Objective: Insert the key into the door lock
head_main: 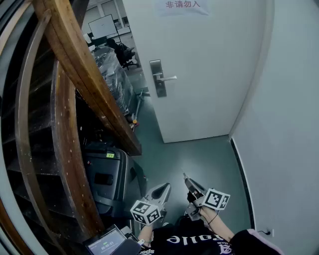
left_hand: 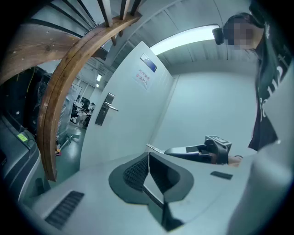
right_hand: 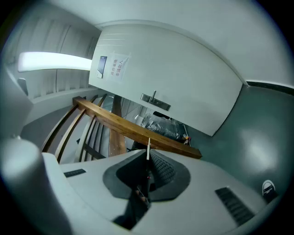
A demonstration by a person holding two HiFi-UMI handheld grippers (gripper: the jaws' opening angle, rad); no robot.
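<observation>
By the wooden stair rail (head_main: 75,55), the left gripper (head_main: 163,188) is pinched shut, empty; the right gripper (head_main: 188,183) clamps the key (right_hand: 148,149), well short of the door lock (head_main: 158,79) ahead; gripped so thinly, it could twist and miss the slot.

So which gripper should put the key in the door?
Right. The right gripper has its jaws shut on the key, with the blade sticking out ahead. The left gripper has its jaws shut with nothing between them.

lock (head_main: 158,78) keyhole too small, sign (head_main: 182,5) cropped (top)
</observation>
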